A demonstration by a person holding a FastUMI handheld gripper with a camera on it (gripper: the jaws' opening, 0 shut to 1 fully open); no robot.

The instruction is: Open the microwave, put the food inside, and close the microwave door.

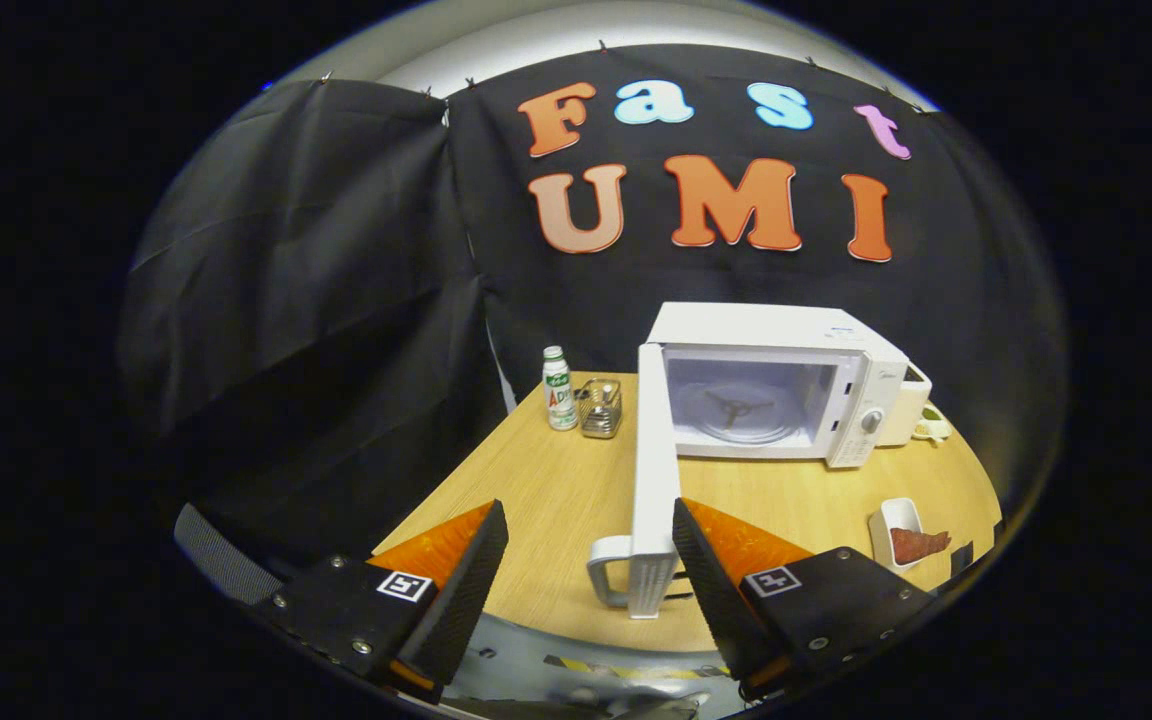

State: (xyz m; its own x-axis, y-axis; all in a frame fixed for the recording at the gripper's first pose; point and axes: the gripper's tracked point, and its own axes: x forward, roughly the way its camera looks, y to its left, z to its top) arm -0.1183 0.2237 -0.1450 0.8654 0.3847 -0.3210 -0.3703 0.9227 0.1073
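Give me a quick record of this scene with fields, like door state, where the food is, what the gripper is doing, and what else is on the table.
microwave door: swung fully open, its handle end between the fingers
microwave: cavity open, turntable bare
food: reddish piece in a white dish on the table, beside the right-hand finger, not yet inside
gripper: open, holding nothing; the door edge lies close by the right-hand finger
other items: drink bottle and small metal basket, next to the microwave on its door side
task stage: door opened, food still to be loaded
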